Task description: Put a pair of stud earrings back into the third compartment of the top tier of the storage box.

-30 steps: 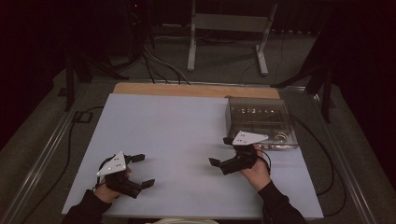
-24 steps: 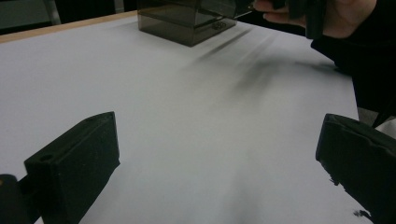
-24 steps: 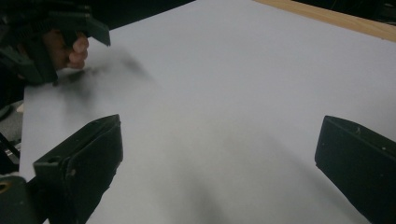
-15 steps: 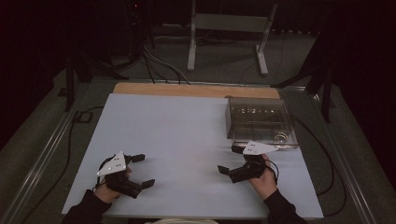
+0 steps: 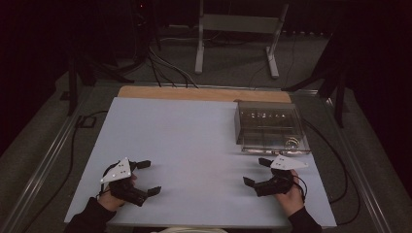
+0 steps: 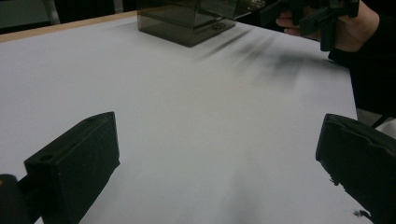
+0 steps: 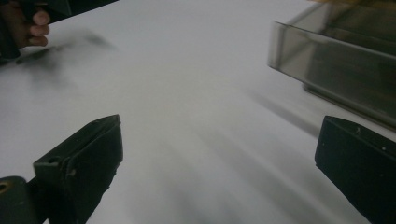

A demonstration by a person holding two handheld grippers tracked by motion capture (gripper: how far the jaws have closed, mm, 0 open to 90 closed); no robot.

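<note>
Both jaws gape empty – right gripper hovers just short of the smoky clear plastic box, left gripper well away from it. Rigid, light, slick walls – clamp a rim edge.

The tabletop is seen in a plain pale bluish white, unpatterned, with a strip of light wood along its far edge. The box is shown as clear smoky grey plastic. Each hand-held gripper, left and right, is coloured black, topped by a light grey plate. The floor is rendered in dull grey.
</note>
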